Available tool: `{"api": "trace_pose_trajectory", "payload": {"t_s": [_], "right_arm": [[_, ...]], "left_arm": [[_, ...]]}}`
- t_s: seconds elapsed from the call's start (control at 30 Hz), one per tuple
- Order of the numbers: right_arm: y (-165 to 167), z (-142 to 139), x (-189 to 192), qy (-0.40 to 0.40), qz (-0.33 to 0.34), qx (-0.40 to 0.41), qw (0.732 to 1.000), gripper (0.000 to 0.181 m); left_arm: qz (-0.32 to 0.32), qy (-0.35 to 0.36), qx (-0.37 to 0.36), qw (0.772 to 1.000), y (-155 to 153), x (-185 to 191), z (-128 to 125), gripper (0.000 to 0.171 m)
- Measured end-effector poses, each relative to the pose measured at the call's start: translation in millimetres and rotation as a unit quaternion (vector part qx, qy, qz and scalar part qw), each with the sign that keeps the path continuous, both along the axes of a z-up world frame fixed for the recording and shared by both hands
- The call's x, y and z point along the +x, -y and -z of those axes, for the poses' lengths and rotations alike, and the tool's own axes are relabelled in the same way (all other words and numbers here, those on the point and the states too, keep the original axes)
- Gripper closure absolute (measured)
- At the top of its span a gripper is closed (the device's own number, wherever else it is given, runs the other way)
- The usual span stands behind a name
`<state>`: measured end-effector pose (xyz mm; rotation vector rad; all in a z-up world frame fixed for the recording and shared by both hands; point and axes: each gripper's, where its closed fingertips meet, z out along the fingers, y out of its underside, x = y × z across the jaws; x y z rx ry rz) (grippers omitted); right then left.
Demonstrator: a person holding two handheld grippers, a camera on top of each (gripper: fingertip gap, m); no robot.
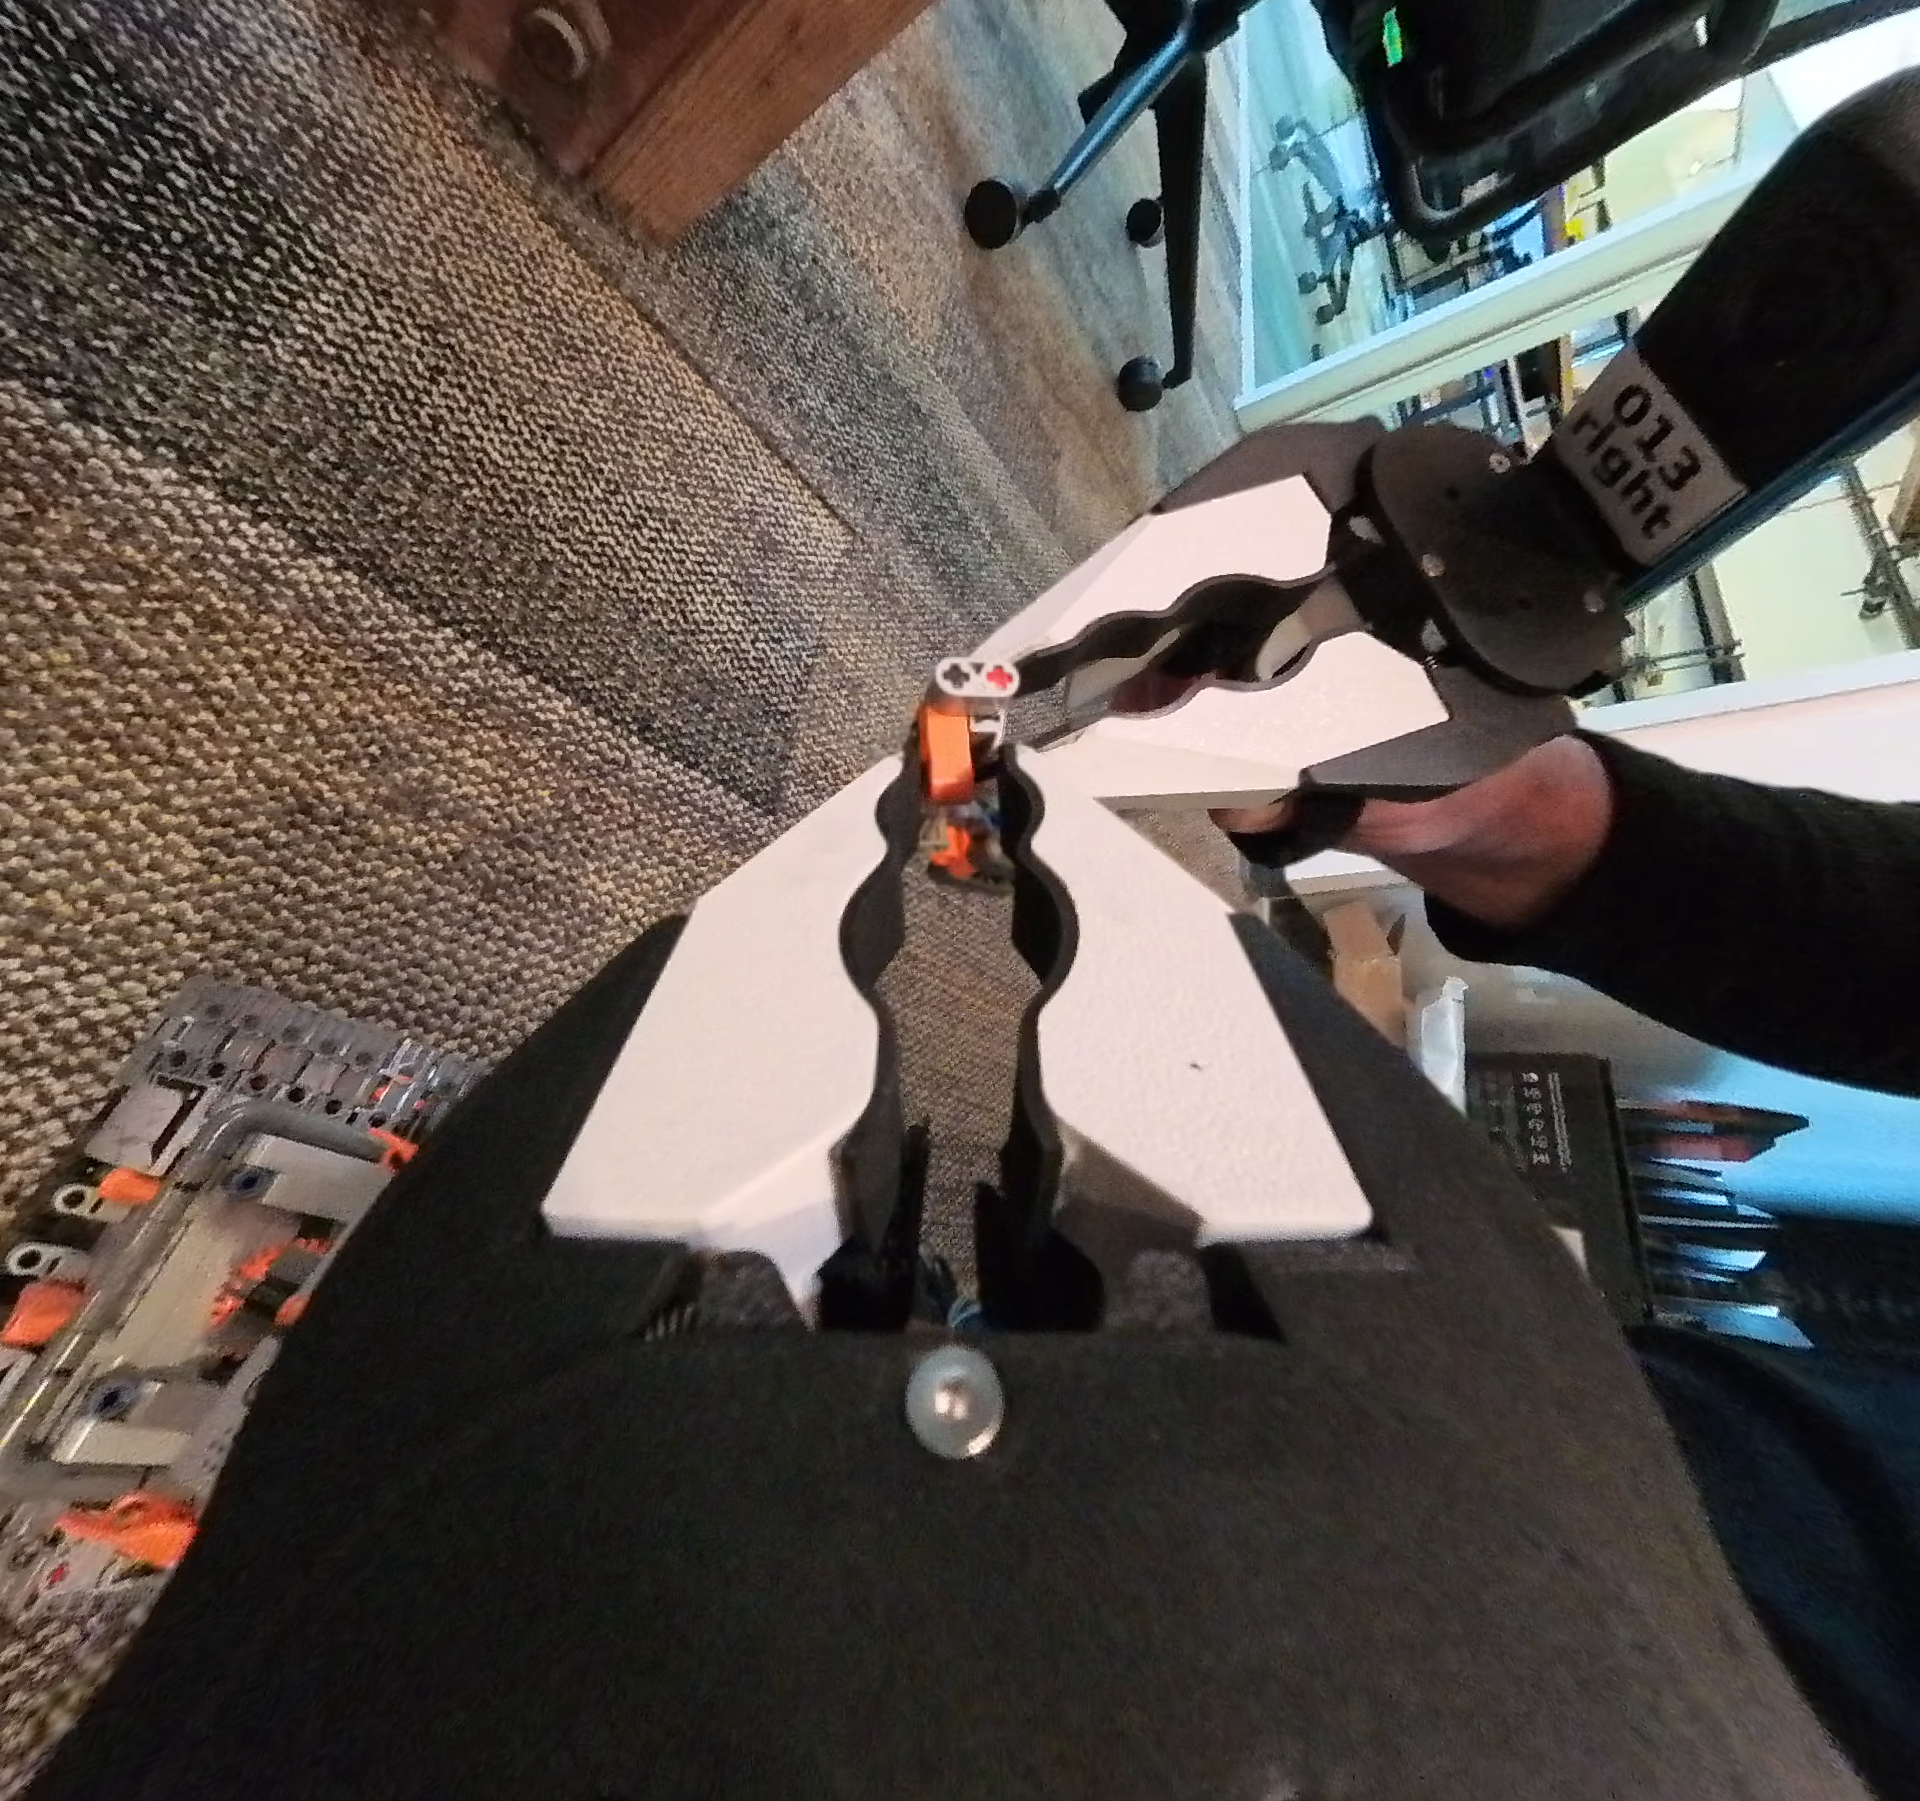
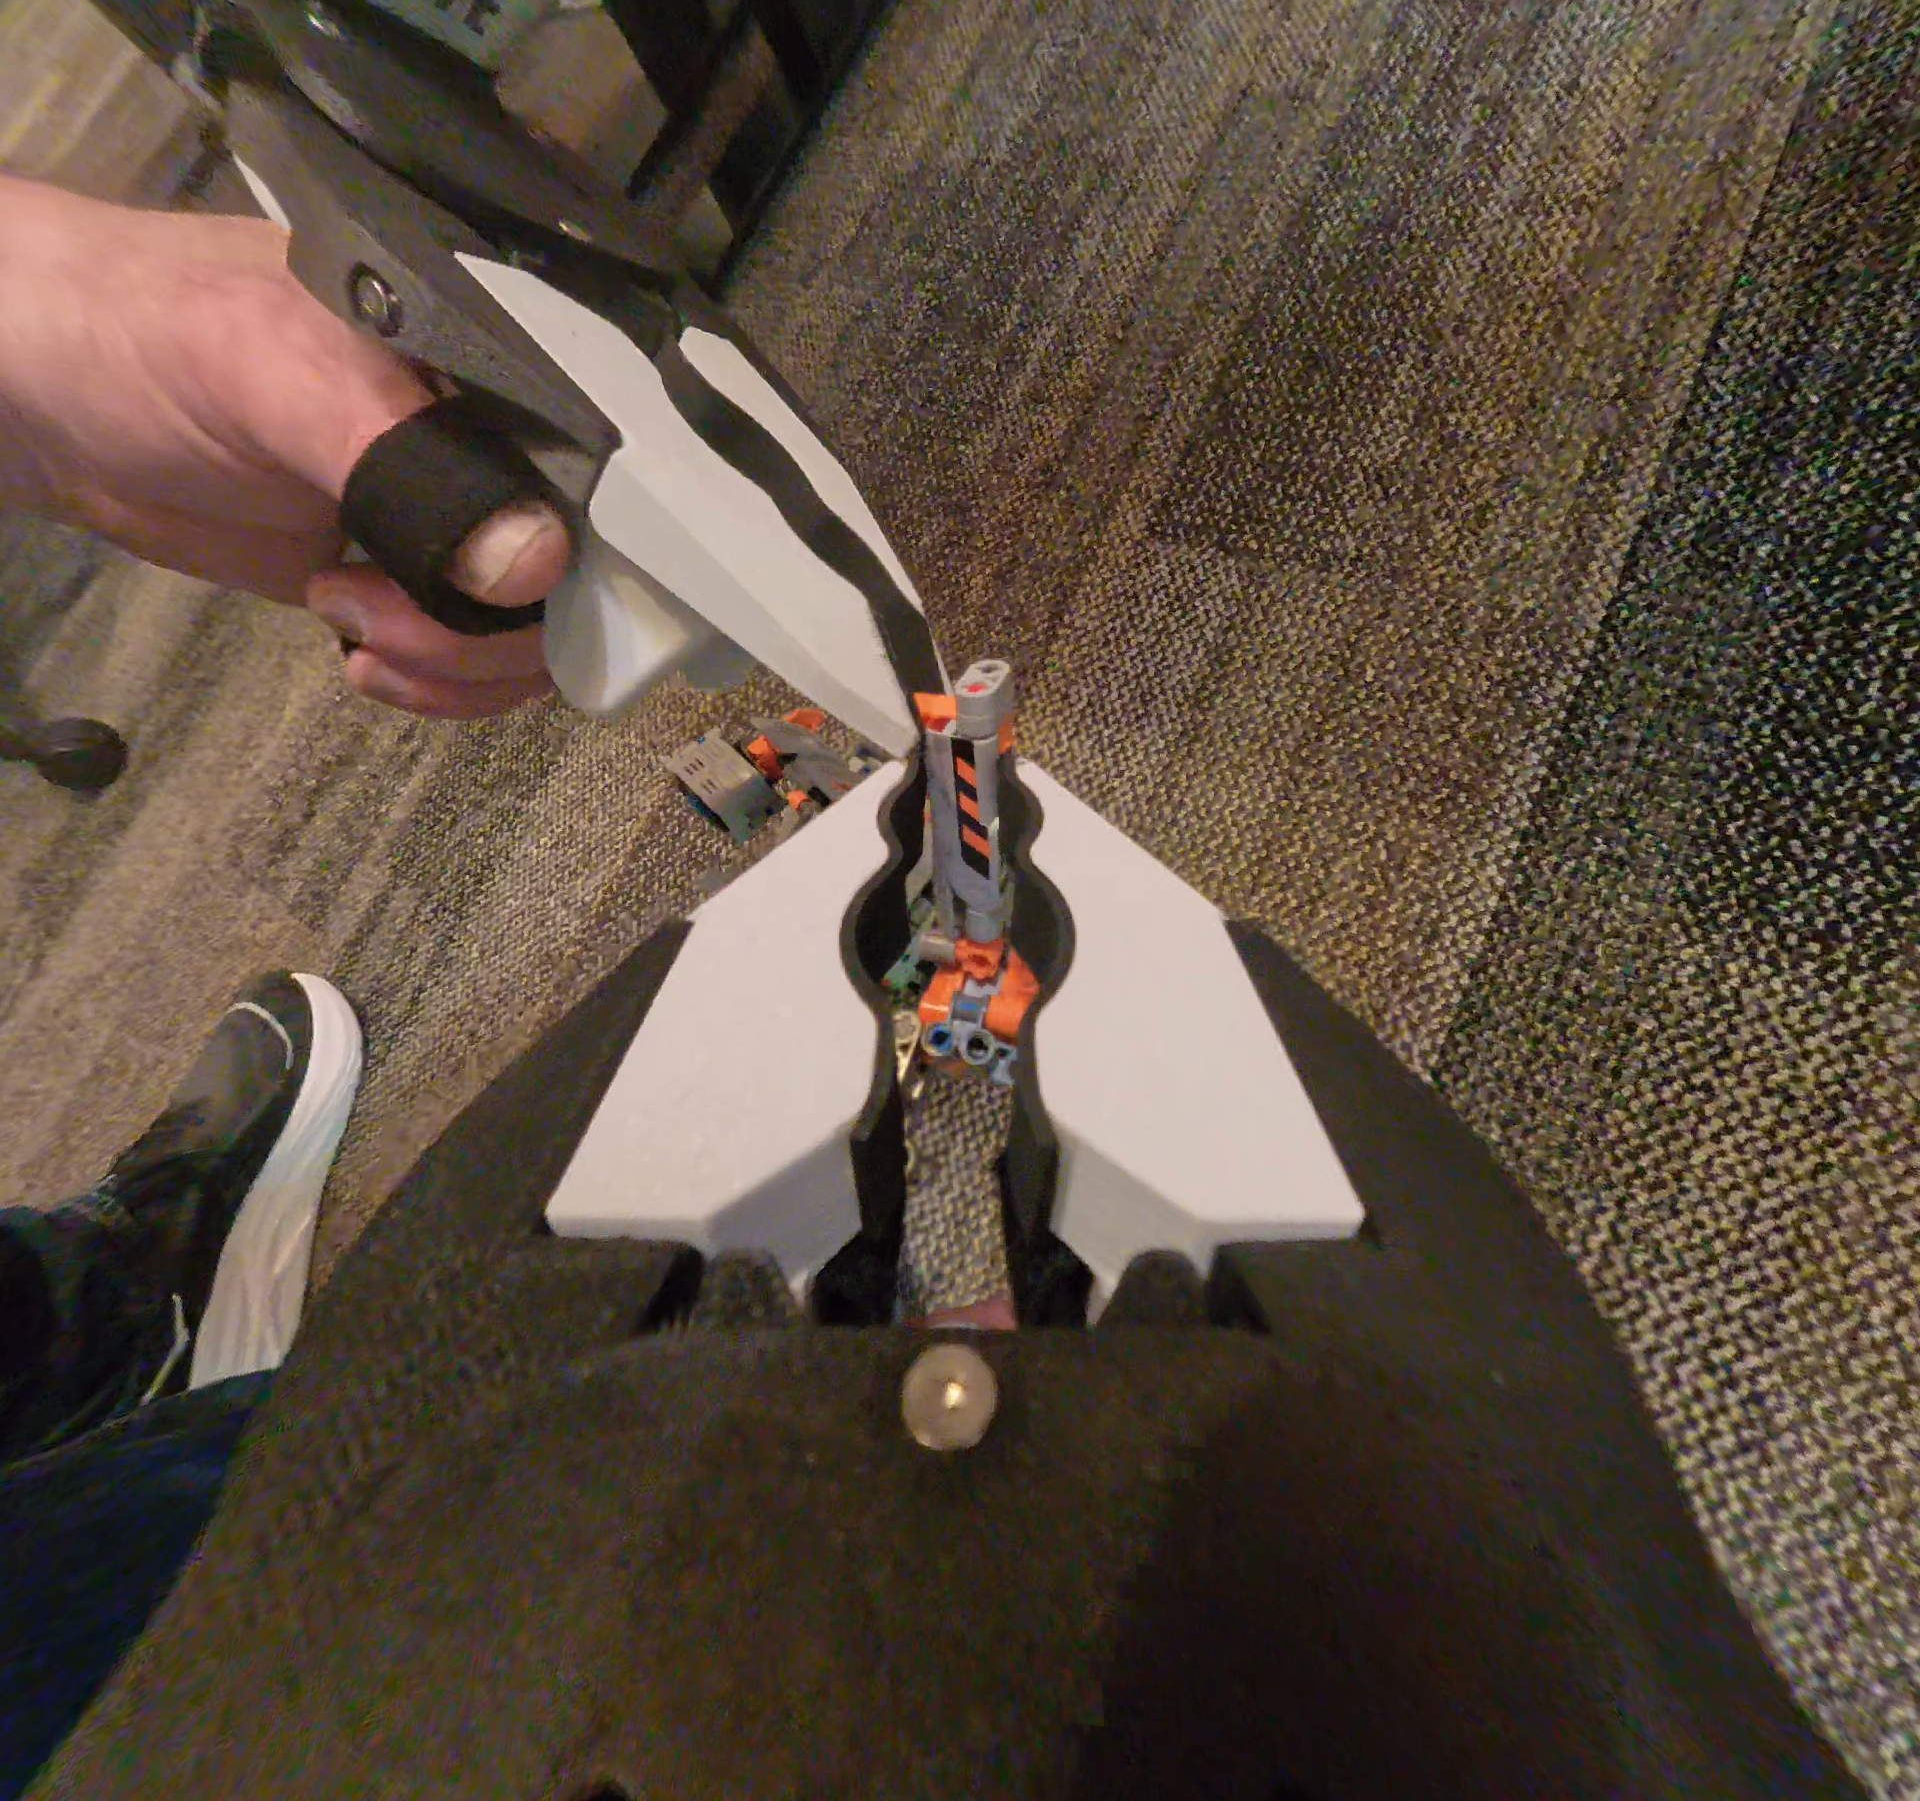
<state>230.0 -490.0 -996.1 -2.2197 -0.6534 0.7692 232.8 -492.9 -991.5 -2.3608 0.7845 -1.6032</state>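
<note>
A small toy-brick assembly is held in the air between both grippers. Its grey beam (image 2: 971, 806) has orange and black stripes, and an orange block (image 2: 977, 988) with blue pins sits at its near end. My right gripper (image 2: 961, 785) is shut on the grey beam. My left gripper (image 1: 961, 764) is shut on an orange piece (image 1: 948, 749) at the beam's far end. In the left wrist view the right gripper (image 1: 1013, 702) comes in from the right, next to the beam's white end (image 1: 977, 676). In the right wrist view the left gripper (image 2: 928, 686) comes in from the upper left.
Patterned carpet (image 2: 1351, 504) lies below. A larger grey and orange brick model (image 1: 156, 1232) lies on the floor, also seen in the right wrist view (image 2: 748, 775). A wooden post (image 1: 644, 16), an office chair (image 1: 1455, 37), a black box (image 1: 1610, 1180) and a person's shoe (image 2: 239, 1159) are nearby. The grippers are tip to tip, or close to it.
</note>
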Motion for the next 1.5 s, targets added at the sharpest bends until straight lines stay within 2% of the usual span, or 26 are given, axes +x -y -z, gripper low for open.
{"api": "trace_pose_trajectory", "payload": {"t_s": [0.1, 0.17, 0.27, 0.43, 0.57, 0.73, 0.9, 1.13, 1.2, 1.33, 1.43, 1.5], "right_arm": [[1.3, -7.1, -0.4, -0.019, 0.007, -0.007, 1.0, 0.17], [0.9, -15.3, -1.4, -0.033, 0.012, -0.007, 0.999, 0.168], [4.2, -38.7, -2.9, -0.09, 0.007, -0.018, 0.996, 0.151], [5.1, -69.5, 16.4, -0.184, 0.01, -0.059, 0.981, 0.154], [2.6, -68.9, 25.3, -0.126, -0.032, -0.036, 0.991, 0.146], [10.8, -105.5, 12.5, -0.15, -0.063, -0.024, 0.986, 0.139], [13.1, -109.5, 8.0, -0.099, -0.06, -0.036, 0.993, 0.163], [23.6, -104.4, 6.7, -0.073, -0.068, -0.028, 0.995, 0.168], [33.7, -97.8, 5.2, -0.048, -0.091, -0.028, 0.994, 0.168], [54.9, -78.0, -5.1, -0.027, -0.116, -0.051, 0.992, 0.168], [64.0, -62.3, -12.1, -0.043, -0.103, -0.075, 0.991, 0.168], [65.0, -46.1, -11.7, -0.041, -0.081, -0.086, 0.992, 0.168]], "left_arm": [[0.001, 0.01, 0.008, 1.0, 1.5, -0.1, -7.0, 0.161], [-0.006, 0.033, -0.013, 0.999, 1.2, -1.1, -14.5, 0.162], [-0.013, 0.076, -0.046, 0.996, -0.6, -4.2, -27.3, 0.165], [0.007, 0.111, -0.079, 0.991, -6.8, -5.9, -43.9, 0.166], [0.062, 0.144, -0.062, 0.986, -1.9, 1.3, -64.4, 0.165], [0.08, 0.223, -0.053, 0.97, -3.6, 5.6, -103.0, 0.165], [0.086, 0.239, -0.035, 0.967, 2.1, 7.5, -119.7, 0.166], [0.097, 0.205, -0.037, 0.973, 15.5, 2.1, -116.4, 0.162], [0.099, 0.161, -0.022, 0.982, 20.9, -6.5, -105.9, 0.153], [0.062, 0.085, -0.006, 0.994, 31.8, -27.8, -93.0, 0.134], [0.026, 0.021, 0.012, 0.999, 40.4, -50.1, -72.9, 0.126], [0.01, -0.01, 0.024, 1.0, 43.8, -62.2, -60.3, 0.129]]}}
